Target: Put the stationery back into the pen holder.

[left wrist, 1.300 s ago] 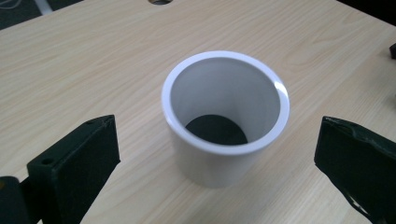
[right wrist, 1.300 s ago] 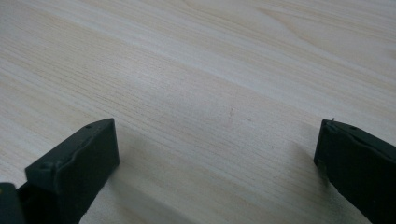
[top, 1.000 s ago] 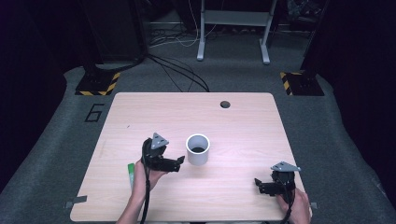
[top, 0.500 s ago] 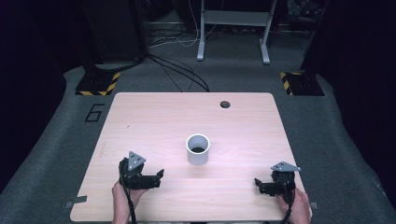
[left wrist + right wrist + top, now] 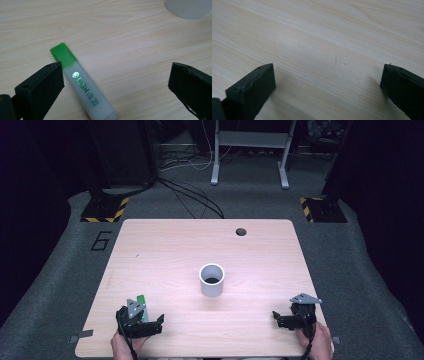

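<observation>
Since half a second ago your left gripper (image 5: 156, 322) has shifted right along the near edge of the table (image 5: 165, 245), and the green highlighter (image 5: 141, 299) now peeks out just beyond it; your right gripper (image 5: 278, 317) has kept its place at the near right corner.

Item 1, left gripper (image 5: 116, 75): jaws spread wide, nothing between them pinched. Held low over the wood in your left hand (image 5: 125, 345).

Item 2, highlighter (image 5: 85, 87): lies flat on the table, pale translucent body with a green cap (the cap points away from you in the left gripper view). It sits inside the gap of the left jaws, close against the left one; whether it touches that jaw, you cannot tell.

Item 3, right gripper (image 5: 328, 75): jaws equally wide apart, bare wood grain between them, nothing held. Your right hand (image 5: 315, 342) holds it near the table edge.

Item 4, white cup (image 5: 212, 280): upright near the table's middle, well apart from both grippers; its base edge shows at the top of the left gripper view.
</observation>
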{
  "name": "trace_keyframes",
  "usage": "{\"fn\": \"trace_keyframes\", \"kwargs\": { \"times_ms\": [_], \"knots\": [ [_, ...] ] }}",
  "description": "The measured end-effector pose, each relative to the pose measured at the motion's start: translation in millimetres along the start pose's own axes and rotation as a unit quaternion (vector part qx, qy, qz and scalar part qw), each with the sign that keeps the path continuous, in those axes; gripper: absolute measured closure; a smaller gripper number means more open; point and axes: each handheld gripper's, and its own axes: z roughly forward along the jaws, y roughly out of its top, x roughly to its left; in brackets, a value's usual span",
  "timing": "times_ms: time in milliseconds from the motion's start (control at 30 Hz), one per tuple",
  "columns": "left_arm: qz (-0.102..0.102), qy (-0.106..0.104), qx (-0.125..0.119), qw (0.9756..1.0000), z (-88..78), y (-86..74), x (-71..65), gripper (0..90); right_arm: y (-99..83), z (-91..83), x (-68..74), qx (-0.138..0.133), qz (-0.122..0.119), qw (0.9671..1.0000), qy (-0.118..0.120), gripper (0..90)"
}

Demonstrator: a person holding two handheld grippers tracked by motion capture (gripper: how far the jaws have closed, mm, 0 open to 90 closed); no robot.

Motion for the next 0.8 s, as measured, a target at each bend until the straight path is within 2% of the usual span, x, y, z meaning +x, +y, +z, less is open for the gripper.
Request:
{"fn": "trace_keyframes", "kwargs": {
  "times_ms": [133, 200, 267, 400, 467, 533, 667, 800],
  "knots": [
    [-0.009, 0.016, 0.002, 0.9998, -1.9, -9.9, 5.6, 0.9, -0.1, -0.1, -0.1, 0.0, -0.001, 1.0, 0.0, 0.0],
    [-0.013, 0.017, 0.004, 0.9998, -2.3, -13.3, 7.4, 1.2, -0.1, -0.1, -0.1, 0.0, -0.001, 1.0, 0.0, 0.0],
    [-0.015, 0.029, 0.002, 0.9995, 0.7, -16.6, 8.1, 2.1, -0.1, -0.1, 0.0, 0.0, -0.001, 1.0, 0.0, 0.0],
    [-0.007, 0.035, 0.02, 0.9992, 8.6, -16.9, 11.2, 7.4, -0.1, 0.0, -0.1, -0.001, -0.001, 1.0, 0.0, 0.0],
    [-0.014, 0.04, 0.021, 0.9989, 12.5, -17.1, 14.8, 12.3, -0.2, -0.1, 0.2, 0.0, 0.0, 1.0, 0.0, 0.0],
    [-0.019, 0.034, 0.023, 0.999, 14.6, -15.1, 18.1, 12.8, -0.2, -0.1, 0.2, 0.0, 0.0, 1.0, 0.0, 0.0],
    [-0.023, 0.038, 0.021, 0.9988, 18.5, -6.0, 27.5, 14.8, -0.1, -0.1, 0.0, 0.0, -0.001, 1.0, 0.0, 0.0],
    [-0.029, 0.031, 0.034, 0.9985, 26.1, 5.5, 37.2, 15.5, -0.1, 0.0, -0.1, -0.001, -0.001, 1.0, 0.0, 0.0]
  ]
}}
